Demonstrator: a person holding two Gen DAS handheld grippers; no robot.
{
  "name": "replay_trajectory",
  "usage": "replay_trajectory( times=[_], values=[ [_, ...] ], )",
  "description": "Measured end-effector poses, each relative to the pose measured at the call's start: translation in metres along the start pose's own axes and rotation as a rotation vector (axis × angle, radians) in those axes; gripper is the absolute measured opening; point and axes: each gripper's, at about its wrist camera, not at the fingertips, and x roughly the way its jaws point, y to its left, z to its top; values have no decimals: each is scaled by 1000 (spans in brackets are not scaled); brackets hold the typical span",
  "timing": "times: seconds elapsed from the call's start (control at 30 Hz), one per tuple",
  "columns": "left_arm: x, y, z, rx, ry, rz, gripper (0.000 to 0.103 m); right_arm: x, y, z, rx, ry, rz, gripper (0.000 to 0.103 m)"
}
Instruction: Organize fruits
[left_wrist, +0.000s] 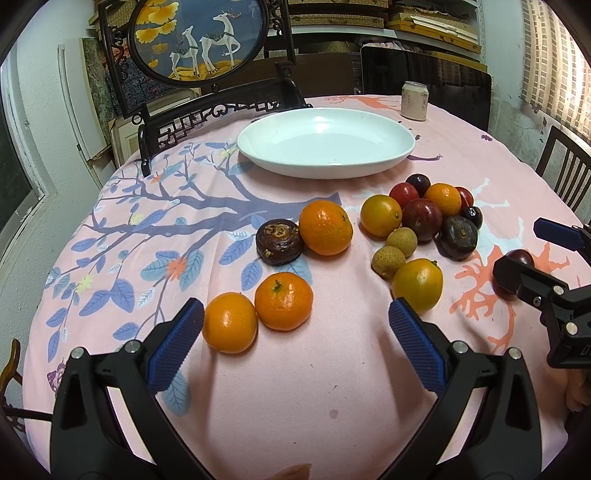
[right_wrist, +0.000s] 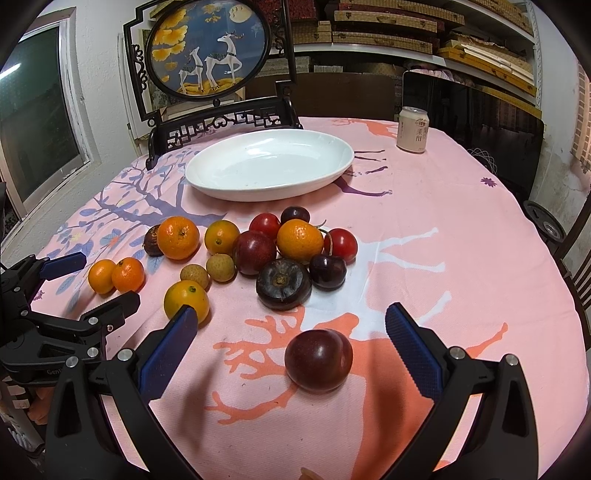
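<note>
An empty white oval plate (left_wrist: 325, 144) (right_wrist: 269, 168) sits at the far middle of the pink table. Mixed fruit lies loose in front of it: two small oranges (left_wrist: 258, 314) (right_wrist: 116, 275) near my left gripper, a bigger orange (left_wrist: 325, 227), a dark water chestnut (left_wrist: 279, 242), and a pile of oranges, plums, tomatoes and longans (left_wrist: 424, 218) (right_wrist: 280, 247). My left gripper (left_wrist: 295, 332) is open and empty just behind the two oranges. My right gripper (right_wrist: 290, 339) is open around a dark plum (right_wrist: 318, 360) that lies on the cloth.
A drink can (left_wrist: 414, 100) (right_wrist: 413, 129) stands at the far right. A carved dark stand with a deer picture (left_wrist: 199, 40) (right_wrist: 207, 55) rises behind the plate. A chair back (left_wrist: 563, 173) is at the right table edge.
</note>
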Motion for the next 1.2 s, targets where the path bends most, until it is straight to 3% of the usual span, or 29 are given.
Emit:
replay_trajectory(
  times=[0.3,0.67,0.8,0.93,1.07,1.2],
  values=[
    [5,0,-1,-2,49,0,101,3,-2,0,12,31,1,102],
    [5,-4,-1,42,67,19,101,12,-13,-15,-1,181,21,102],
    [7,-5,-2,69,83,42,101,13,-20,-22,-43,241,10,102],
    [15,-4,-6,128,128,112,101,14,-25,-27,-92,272,4,102],
    [12,11,-10,136,131,51,101,11,-26,-30,-148,275,34,102],
    [14,32,-13,66,163,-38,101,10,-25,-30,-166,278,43,102]
  ],
)
